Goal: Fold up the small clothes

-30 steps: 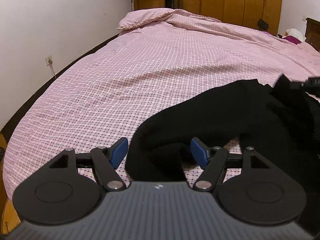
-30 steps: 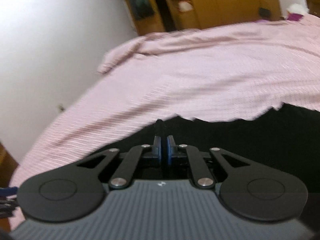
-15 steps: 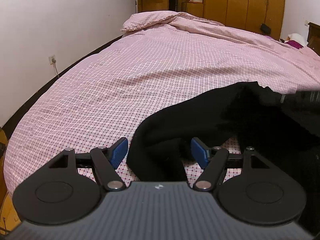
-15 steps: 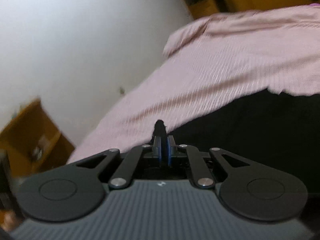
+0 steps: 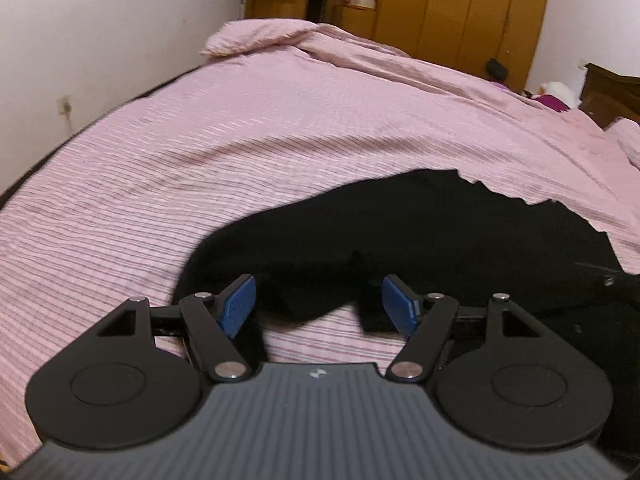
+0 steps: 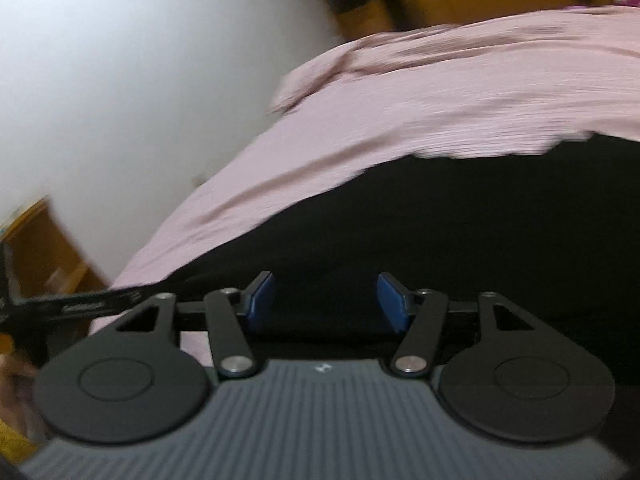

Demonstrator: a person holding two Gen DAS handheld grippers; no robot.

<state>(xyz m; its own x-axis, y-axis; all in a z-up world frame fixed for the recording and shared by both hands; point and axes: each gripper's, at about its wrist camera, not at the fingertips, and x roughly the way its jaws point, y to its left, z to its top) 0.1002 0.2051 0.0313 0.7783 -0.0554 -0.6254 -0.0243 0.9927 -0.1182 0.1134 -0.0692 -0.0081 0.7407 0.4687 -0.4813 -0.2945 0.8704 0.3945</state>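
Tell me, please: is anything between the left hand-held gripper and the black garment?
Nothing visible. The left hand-held gripper is open, with the black garment right ahead on the pink bedcover.

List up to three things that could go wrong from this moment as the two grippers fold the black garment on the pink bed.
1. The right gripper has just been opening its jaws over the black garment; the released fold may slump.
2. The left gripper stands open over a notched, uneven hem and may pinch only one layer.
3. Black cloth hides its own creases, so a crooked fold on the pink bedspread could pass unnoticed.
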